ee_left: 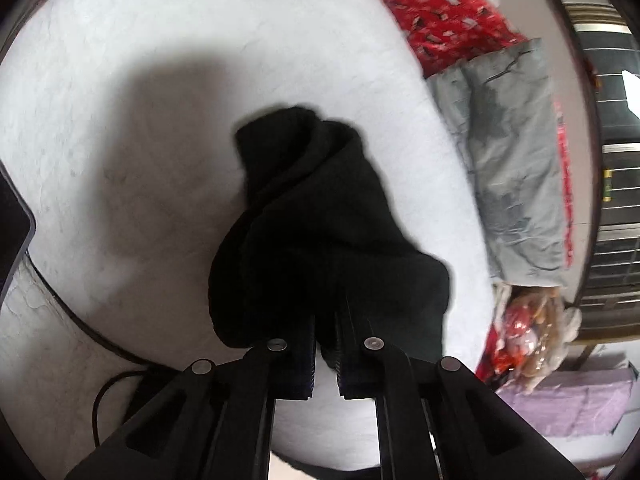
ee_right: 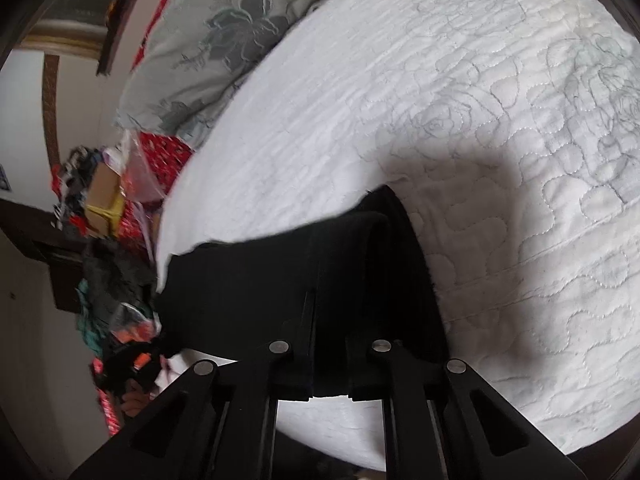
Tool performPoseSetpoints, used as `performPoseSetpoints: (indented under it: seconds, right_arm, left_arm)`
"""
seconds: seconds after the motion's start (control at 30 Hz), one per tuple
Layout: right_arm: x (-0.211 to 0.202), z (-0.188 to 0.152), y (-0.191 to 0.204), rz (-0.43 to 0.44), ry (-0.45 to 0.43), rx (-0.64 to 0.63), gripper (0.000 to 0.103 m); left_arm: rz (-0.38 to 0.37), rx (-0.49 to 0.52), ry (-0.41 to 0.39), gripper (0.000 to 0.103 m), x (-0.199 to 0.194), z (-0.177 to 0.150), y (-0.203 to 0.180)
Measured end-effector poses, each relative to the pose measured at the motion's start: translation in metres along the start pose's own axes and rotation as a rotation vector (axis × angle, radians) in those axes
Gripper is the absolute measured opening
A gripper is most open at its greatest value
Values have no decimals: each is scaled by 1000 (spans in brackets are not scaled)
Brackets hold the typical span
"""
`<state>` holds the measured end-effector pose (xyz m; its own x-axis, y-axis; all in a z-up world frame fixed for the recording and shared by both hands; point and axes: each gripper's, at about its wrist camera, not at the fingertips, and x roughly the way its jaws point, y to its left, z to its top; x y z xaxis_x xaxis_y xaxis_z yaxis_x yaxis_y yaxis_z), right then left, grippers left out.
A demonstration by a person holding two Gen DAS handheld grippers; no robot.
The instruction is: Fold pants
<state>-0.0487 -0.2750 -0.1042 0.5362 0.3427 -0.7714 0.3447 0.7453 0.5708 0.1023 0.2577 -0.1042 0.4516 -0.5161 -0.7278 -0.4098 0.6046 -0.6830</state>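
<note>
The black pants (ee_left: 320, 216) hang bunched from my left gripper (ee_left: 326, 320), which is shut on the cloth and holds it above the white quilted bed (ee_left: 120, 80). In the right wrist view my right gripper (ee_right: 328, 312) is shut on another part of the black pants (ee_right: 304, 264), a flat folded band that stretches to the left over the bed (ee_right: 480, 120). The fingertips of both grippers are hidden in the black cloth.
A grey flowered pillow (ee_left: 516, 168) and red patterned bedding (ee_left: 436, 12) lie along the bed's far side. The pillow also shows in the right wrist view (ee_right: 224, 40). Cluttered bags and clothes (ee_right: 108, 220) sit beside the bed. A black cable (ee_left: 100, 396) runs by the bed edge.
</note>
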Motion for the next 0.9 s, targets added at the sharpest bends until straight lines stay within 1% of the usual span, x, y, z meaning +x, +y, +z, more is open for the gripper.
performPoseSetpoints:
  seconds: [0.03,0.1,0.17,0.23,0.3,0.33,0.37,0.43,0.5,0.53,0.6,0.63,0.67,0.7,0.73,0.77,0.83,0.9]
  right_arm:
    - [-6,1,3,28,-16,2,9]
    - [-11,4,10,47,-32,-10,9]
    - [-11,13,18,42,-38,-26,9]
    - [-9,30,28,50,-53,-23,9]
    - [-15,47,42,81,-92,-24,8]
    - [-23,59,55,113,-129,-40,8]
    - [-31,67,65,130,-162,-58,8]
    - [-44,73,77,153,-195,-82,8]
    - [-49,71,82,164,-199,-95,8]
    - [-50,66,80,165,-192,-98,8]
    - [-46,52,68,155,-155,-85,8]
    - [-40,39,56,147,-125,-67,8]
    - [-34,29,44,129,-102,-50,8]
    - [-31,23,34,107,-88,-37,8]
    - [-22,13,19,75,-56,-12,8]
    - [-17,7,6,53,-41,20,8]
    - [-15,0,-10,54,-40,67,8]
    - [-20,-2,-13,72,-63,82,8]
  left_arm:
    - [-13,12,-11,6,-4,1,-5]
    - [-35,48,-29,6,-9,6,-20]
    - [-20,79,-46,6,-7,19,-39]
    - [-23,79,-49,5,-7,33,-52]
    - [-49,82,-54,5,-12,51,-73]
    - [-54,99,-75,5,-18,59,-86]
    - [-55,122,-86,6,-22,62,-96]
    - [-57,153,-92,6,-26,61,-102]
    - [-48,196,-86,6,-28,50,-96]
    - [-30,224,-77,6,-24,40,-86]
    - [1,224,-57,6,-20,33,-65]
    - [22,210,-38,6,-13,29,-50]
    - [53,174,-14,6,-4,26,-29]
    - [65,151,5,6,0,24,-18]
    - [75,115,29,6,5,23,-5]
    - [65,66,59,6,10,22,11]
    - [52,36,61,7,11,26,16]
    - [35,28,53,7,7,26,15]
